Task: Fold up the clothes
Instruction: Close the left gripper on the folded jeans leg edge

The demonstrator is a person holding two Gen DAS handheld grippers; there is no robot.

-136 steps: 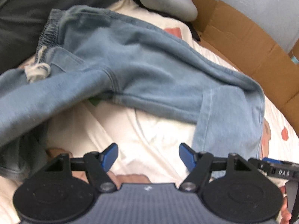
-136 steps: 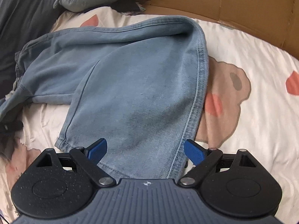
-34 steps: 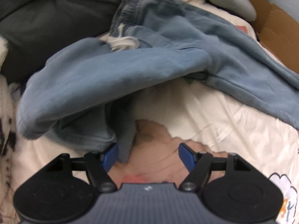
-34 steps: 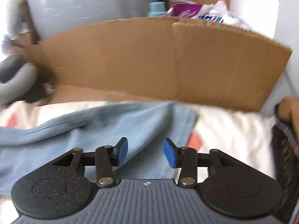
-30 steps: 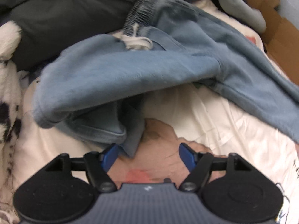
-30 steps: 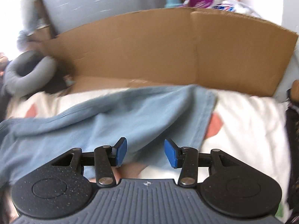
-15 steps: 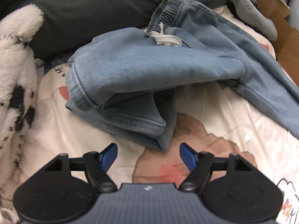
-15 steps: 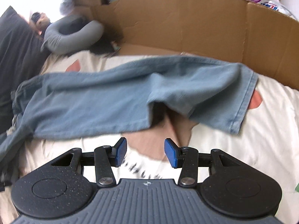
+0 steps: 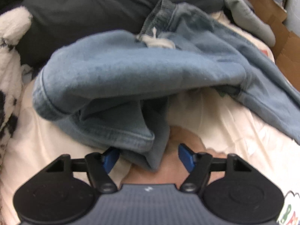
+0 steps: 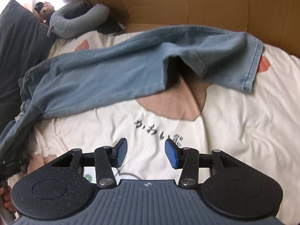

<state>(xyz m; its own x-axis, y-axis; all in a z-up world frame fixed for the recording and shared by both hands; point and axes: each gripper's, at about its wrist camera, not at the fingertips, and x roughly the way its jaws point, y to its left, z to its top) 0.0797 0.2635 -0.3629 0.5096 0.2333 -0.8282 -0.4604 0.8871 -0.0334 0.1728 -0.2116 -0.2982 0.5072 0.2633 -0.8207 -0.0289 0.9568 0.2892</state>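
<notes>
Light blue jeans (image 9: 142, 69) lie bunched on a cream bed sheet (image 9: 234, 131), waistband and white drawstring at the back. A folded trouser cuff (image 9: 142, 146) hangs between the jaws of my left gripper (image 9: 148, 158), which are closing. The left pad (image 9: 110, 157) is at the cloth and the right pad stands apart from it. In the right wrist view the other trouser leg (image 10: 112, 71) stretches across the bed, its hem (image 10: 251, 69) at the right. My right gripper (image 10: 146, 153) is open over bare sheet, well short of that leg.
A cardboard wall (image 10: 187, 3) runs along the far side of the bed. A grey neck pillow (image 10: 78, 20) and a dark cushion (image 9: 84, 15) lie behind the jeans. A fluffy black-and-white throw (image 9: 9, 75) is at the left.
My left gripper has sunk toward the jeans until the cuff sits between its jaws, which have narrowed. My right gripper has drawn back from the trouser leg, now lying flat farther away.
</notes>
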